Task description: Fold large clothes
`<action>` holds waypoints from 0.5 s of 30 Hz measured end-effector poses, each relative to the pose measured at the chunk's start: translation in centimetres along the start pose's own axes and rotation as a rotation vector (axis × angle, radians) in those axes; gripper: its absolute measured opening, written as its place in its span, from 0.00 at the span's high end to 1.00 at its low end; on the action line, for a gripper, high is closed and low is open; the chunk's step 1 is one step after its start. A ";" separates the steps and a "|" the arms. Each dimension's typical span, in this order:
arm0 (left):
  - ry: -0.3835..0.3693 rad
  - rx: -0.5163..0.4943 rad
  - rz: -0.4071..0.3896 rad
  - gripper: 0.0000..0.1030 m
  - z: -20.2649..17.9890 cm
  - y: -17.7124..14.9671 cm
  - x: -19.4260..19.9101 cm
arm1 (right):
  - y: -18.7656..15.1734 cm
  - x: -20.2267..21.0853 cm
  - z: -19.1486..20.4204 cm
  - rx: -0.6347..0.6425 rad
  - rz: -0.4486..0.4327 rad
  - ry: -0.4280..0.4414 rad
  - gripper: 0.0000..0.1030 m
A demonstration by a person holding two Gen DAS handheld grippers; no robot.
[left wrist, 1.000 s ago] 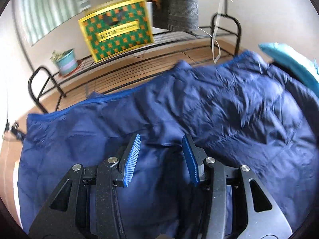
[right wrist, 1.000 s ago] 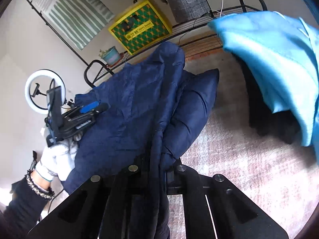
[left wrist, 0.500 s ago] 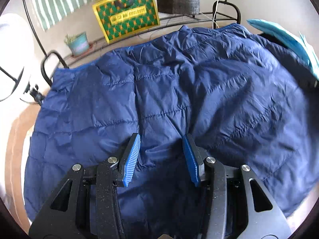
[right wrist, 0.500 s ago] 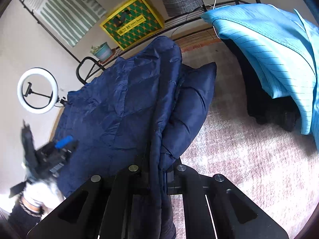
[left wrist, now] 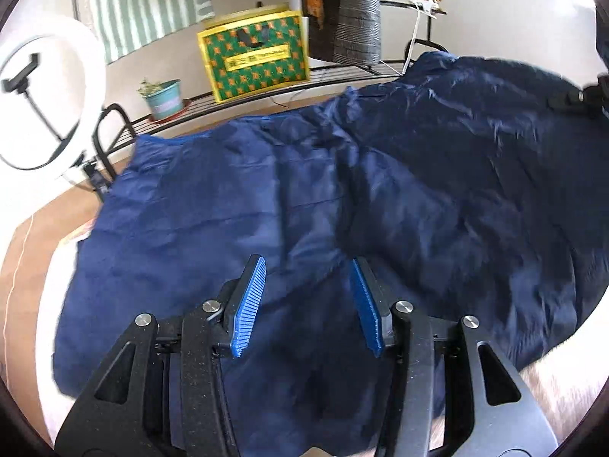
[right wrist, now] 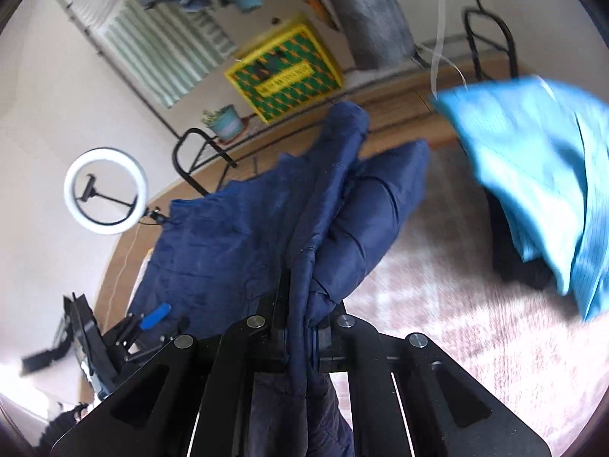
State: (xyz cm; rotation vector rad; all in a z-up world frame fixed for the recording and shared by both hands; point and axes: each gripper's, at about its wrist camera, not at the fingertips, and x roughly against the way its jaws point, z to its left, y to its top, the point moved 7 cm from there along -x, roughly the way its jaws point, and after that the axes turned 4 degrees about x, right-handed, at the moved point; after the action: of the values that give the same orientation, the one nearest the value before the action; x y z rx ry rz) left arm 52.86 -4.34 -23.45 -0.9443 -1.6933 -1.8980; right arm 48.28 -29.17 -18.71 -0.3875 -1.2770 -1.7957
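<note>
A large navy quilted jacket (left wrist: pixel 380 175) lies spread over the floor and fills the left wrist view. My left gripper (left wrist: pixel 306 297) is open just above its near part, with nothing between its blue pads (left wrist: pixel 249 301). My right gripper (right wrist: pixel 300 327) is shut on a bunched edge of the jacket (right wrist: pixel 323 205), which rises in a fold ahead of it. The left gripper also shows low at the left of the right wrist view (right wrist: pixel 152 316).
A light blue garment (right wrist: pixel 540 167) lies on the pinkish rug (right wrist: pixel 475 327) to the right. A black metal rack (left wrist: pixel 266 95) at the back holds a yellow-green box (left wrist: pixel 255 61) and a plant pot (left wrist: pixel 165 97). A ring light (left wrist: pixel 45 91) stands at the left.
The left gripper has drawn back and lower over the jacket's near side, still open. The right gripper has kept its hold and lifted the edge; its view has tilted.
</note>
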 end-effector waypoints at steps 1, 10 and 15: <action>0.009 0.012 -0.002 0.53 0.9 -0.1 0.5 | 0.3 0.1 0.8 0.017 -0.006 -0.001 0.94; 0.005 0.093 0.132 0.53 5.7 -4.6 -1.2 | 3.3 -0.6 12.2 0.176 -0.039 0.045 0.94; -0.012 0.155 0.022 0.53 8.2 -3.5 4.1 | 3.8 -2.5 18.4 0.282 -0.032 0.035 0.94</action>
State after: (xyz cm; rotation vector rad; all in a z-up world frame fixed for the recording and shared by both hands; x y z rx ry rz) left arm 49.29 4.75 -22.72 -0.9112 -1.8000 -1.7216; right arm 48.58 -12.15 -10.33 -0.1783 -1.4934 -1.6110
